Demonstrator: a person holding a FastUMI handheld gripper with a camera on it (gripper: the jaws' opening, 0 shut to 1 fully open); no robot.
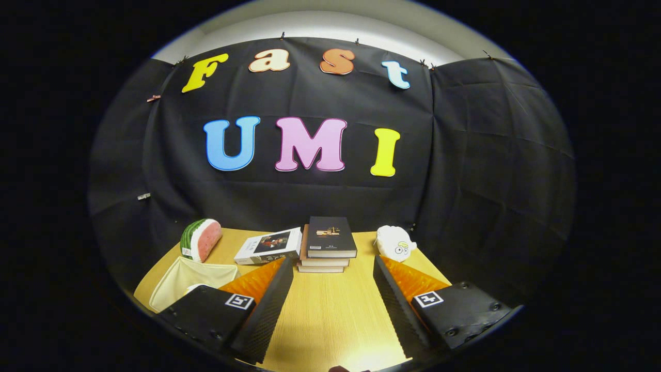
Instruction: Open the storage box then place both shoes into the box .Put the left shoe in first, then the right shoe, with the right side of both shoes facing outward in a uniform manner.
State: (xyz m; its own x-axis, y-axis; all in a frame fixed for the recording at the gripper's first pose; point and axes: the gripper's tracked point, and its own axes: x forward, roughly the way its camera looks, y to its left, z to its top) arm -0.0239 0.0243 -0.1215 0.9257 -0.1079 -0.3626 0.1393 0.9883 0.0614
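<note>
Tool (333,289) wide open, nothing held, over bare table (330,315)

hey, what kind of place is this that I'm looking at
Probably a staged recording booth: black cloth wall, a wooden table with stacked books, a watermelon slice toy and a white plush toy. The open gripper holds nothing.

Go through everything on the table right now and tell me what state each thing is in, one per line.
gripper: open, fingers spread, nothing between them.
stack of books: closed, lying flat, just beyond the fingers.
single book: closed, lying beside the stack.
watermelon slice toy: standing on edge.
white plush toy: resting on the table.
cream fabric bin: open-topped.
</note>
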